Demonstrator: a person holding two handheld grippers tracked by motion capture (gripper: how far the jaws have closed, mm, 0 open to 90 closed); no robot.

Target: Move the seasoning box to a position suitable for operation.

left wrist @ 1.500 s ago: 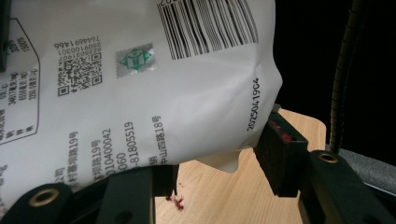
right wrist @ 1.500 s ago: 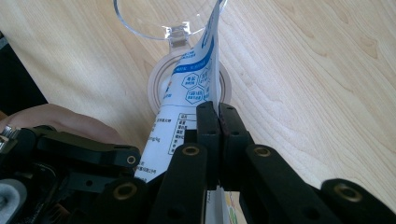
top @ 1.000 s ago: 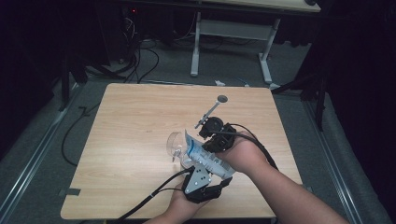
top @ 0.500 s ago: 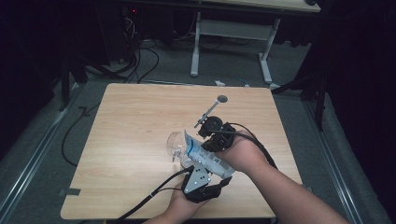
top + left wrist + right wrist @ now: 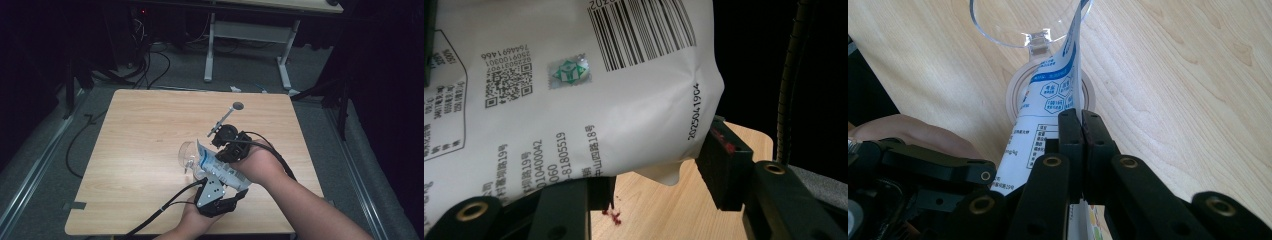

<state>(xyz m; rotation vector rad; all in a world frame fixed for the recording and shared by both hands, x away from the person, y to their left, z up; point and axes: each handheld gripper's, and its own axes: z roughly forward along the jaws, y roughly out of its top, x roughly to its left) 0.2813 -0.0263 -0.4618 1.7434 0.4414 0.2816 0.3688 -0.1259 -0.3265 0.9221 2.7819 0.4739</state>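
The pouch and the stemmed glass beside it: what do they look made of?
The pouch looks like thin plastic film, white and slightly glossy: it creases and bulges between the left gripper jaws, with printed barcode and text. The stemmed glass is clear and smooth; glass or rigid plastic, the look leaves it open.

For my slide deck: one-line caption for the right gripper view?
Right tongs pinch a white-and-blue pouch leaning toward a clear glass.

On the table (image 5: 130,150), the glass (image 5: 187,154) lies left of the pouch (image 5: 212,165), a spoon (image 5: 227,116) behind them
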